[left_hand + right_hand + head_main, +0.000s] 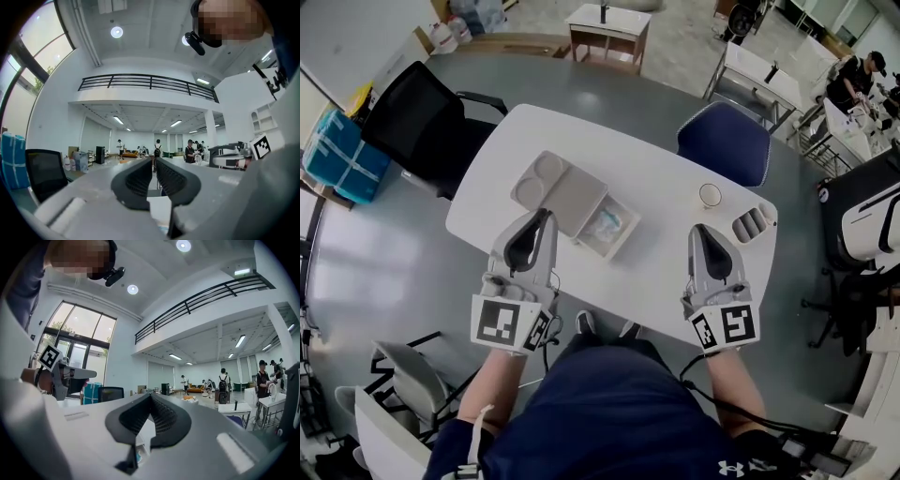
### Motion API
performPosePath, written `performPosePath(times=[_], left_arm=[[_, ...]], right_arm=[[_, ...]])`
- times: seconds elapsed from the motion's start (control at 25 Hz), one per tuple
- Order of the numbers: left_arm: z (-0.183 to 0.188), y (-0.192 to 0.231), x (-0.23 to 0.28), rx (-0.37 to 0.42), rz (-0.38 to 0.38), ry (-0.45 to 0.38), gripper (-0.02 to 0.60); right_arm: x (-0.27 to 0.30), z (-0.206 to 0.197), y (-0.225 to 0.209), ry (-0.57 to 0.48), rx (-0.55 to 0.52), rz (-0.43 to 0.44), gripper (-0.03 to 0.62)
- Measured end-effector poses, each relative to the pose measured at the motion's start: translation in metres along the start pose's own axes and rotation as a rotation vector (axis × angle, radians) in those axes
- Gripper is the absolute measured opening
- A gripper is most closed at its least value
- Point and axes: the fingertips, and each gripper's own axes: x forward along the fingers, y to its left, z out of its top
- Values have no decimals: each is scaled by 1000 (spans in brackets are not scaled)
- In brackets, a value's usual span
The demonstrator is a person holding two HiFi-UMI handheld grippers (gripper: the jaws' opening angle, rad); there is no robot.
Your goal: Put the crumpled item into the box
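Observation:
On the white table lies an open box, its flat grey lid folded out to the left. A pale crumpled item with a bluish tint rests inside the box. My left gripper is raised just left of the box, and its jaws are shut with nothing between them. My right gripper is held up over the table's right part, well clear of the box. Its jaws meet at the tips and hold nothing. Both grippers point level, out across the room.
A paper cup and a grey slotted holder stand at the table's right end. A black office chair is at the far left, a blue chair behind the table. Desks and people fill the room beyond.

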Motion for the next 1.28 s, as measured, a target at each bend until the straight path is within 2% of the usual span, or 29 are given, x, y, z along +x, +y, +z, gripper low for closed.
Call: performPosePath(times=[0.2, 0.36, 0.92, 1.28], left_arm=[[6, -4, -9, 19, -8, -28, 25], [-2, -4, -11, 35, -14, -13, 21], [-42, -14, -14, 15, -33, 84, 21], [-44, -20, -12, 22, -39, 84, 21]], right_arm=[[-5, 17, 10, -41, -11, 1, 2], [-5, 21, 12, -54, -14, -2, 2], [-11, -11, 18, 0, 51, 11, 2], [-13, -12, 22, -13, 84, 19, 2]])
